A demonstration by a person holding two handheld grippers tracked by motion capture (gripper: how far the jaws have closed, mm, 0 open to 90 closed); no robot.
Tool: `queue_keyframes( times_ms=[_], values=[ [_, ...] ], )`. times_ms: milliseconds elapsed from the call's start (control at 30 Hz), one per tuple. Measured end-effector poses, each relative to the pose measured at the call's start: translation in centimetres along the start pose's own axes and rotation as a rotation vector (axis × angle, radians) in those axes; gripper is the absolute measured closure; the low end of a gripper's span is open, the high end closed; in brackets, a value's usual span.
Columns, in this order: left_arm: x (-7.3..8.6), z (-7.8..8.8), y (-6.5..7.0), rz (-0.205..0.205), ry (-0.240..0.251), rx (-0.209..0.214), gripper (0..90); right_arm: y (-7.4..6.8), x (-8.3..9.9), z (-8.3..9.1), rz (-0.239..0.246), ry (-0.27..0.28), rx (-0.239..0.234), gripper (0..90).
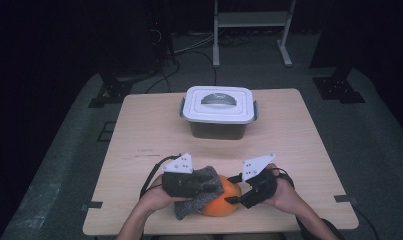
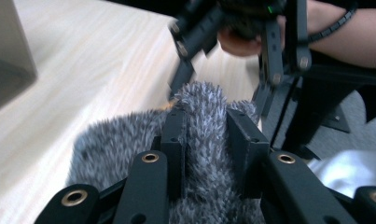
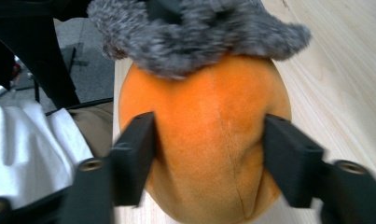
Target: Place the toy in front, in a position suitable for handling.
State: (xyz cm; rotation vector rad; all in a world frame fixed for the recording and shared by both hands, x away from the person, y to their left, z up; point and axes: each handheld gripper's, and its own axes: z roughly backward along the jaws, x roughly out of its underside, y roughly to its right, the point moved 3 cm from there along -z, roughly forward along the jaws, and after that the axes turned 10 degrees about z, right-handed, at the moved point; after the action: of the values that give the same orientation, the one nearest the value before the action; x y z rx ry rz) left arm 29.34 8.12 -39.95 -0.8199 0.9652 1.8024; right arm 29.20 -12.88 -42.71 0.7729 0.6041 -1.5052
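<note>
An orange plush ball [image 1: 228, 200] lies near the table's front edge, with a grey fuzzy cloth [image 1: 188, 206] draped over its left side. My left gripper [image 1: 214, 186] is shut on a fold of that grey fuzzy cloth [image 2: 206, 154], which bulges up between the two black jaws in the left gripper view. My right gripper [image 1: 230, 190] comes in from the right. In the right gripper view its two pads press into both sides of the orange plush ball [image 3: 213, 93] and dent it, while the grey cloth [image 3: 199, 37] covers the ball's far end.
A white lidded box [image 1: 218, 107] with a grey handle stands at the back middle of the wooden table [image 1: 149, 130]. The ball sits close to the table's front edge, near the person's lap. Metal stand legs rise behind the table.
</note>
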Motion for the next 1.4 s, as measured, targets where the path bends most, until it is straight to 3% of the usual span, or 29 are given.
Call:
queue_keyframes(
  times_ms=[33,133,233,467,567,700,900,1033,1133,1233,1400],
  values=[
    [-0.3,-0.2,0.3,-0.006,0.014,-0.004,69.8,-0.2,-0.2,0.0,0.005,0.002,0.005,44.5],
    [-0.6,-0.7,0.8,-0.018,0.008,-0.006,69.8,-1.4,-1.3,-0.4,0.090,-0.021,0.041,48.7],
    [-0.3,-0.8,0.5,-0.014,-0.004,-0.025,69.9,-1.8,-1.4,-0.5,0.120,-0.048,0.060,53.9],
    [0.3,0.6,-0.4,0.010,0.003,-0.042,69.9,-0.2,0.4,0.9,0.073,-0.043,0.087,56.7],
    [0.5,0.9,-0.7,0.025,0.004,-0.038,69.7,0.6,1.4,1.4,0.022,-0.031,0.069,56.6],
    [0.6,0.4,-0.7,0.032,-0.007,-0.032,69.7,0.9,1.4,1.4,0.000,-0.024,0.027,43.1],
    [0.4,-0.4,-0.2,0.026,-0.007,-0.002,69.7,0.3,0.1,1.5,0.025,0.002,0.051,31.9],
    [0.2,-0.9,0.2,0.003,-0.023,-0.013,69.6,-0.3,-0.5,0.1,0.039,-0.012,0.043,27.0],
    [0.4,-0.5,-0.2,0.013,-0.022,-0.016,69.6,-0.2,0.0,-0.6,0.021,-0.013,0.031,39.5],
    [0.4,0.1,-0.7,0.020,-0.012,-0.028,69.7,0.0,0.0,0.1,0.021,-0.024,0.041,52.4],
    [0.3,1.1,-1.1,0.031,0.012,-0.048,69.7,-0.3,-0.5,0.9,0.060,-0.026,0.097,59.4]
  ],
)
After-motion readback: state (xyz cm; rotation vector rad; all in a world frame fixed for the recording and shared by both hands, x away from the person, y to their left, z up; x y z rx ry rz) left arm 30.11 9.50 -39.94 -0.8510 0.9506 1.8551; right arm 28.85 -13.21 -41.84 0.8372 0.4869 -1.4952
